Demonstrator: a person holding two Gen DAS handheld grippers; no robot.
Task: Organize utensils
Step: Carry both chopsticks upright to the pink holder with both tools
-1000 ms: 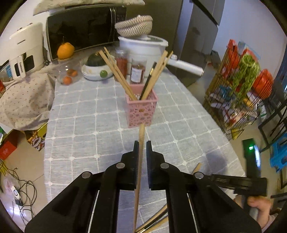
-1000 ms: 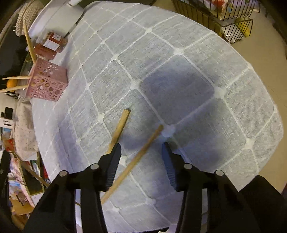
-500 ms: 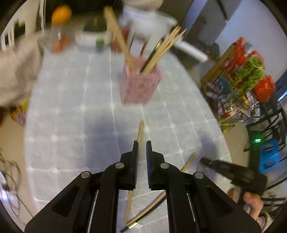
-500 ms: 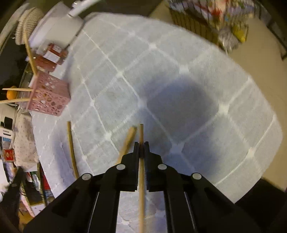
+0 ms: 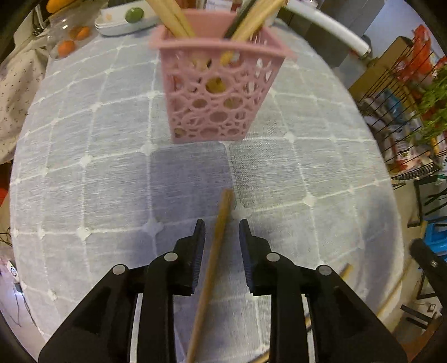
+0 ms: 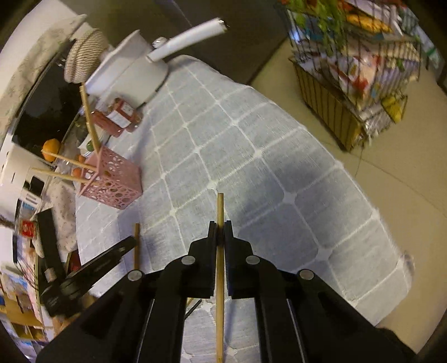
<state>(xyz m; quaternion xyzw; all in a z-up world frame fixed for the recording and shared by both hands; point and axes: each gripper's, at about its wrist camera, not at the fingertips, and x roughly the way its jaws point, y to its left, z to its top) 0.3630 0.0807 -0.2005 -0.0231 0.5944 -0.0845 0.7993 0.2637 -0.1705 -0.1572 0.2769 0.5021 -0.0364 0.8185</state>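
Left gripper (image 5: pixel 220 233): jaws parted, straddling a wooden chopstick (image 5: pixel 215 251) without touching it; chopstick lying on the counter (image 5: pixel 83 195), tip pointing toward the pink basket (image 5: pixel 218 92). Basket upright just beyond, holding more chopsticks (image 5: pixel 173 16) that lean outward. Right gripper (image 6: pixel 220 234): jaws pinched narrow on a second chopstick (image 6: pixel 220 212), lifted above the grey checked cloth, tip jutting past the jaws. Farther off, at the counter's back edge: white pot (image 6: pixel 131 69), red jars (image 6: pixel 117 114), an orange (image 6: pixel 51 145).
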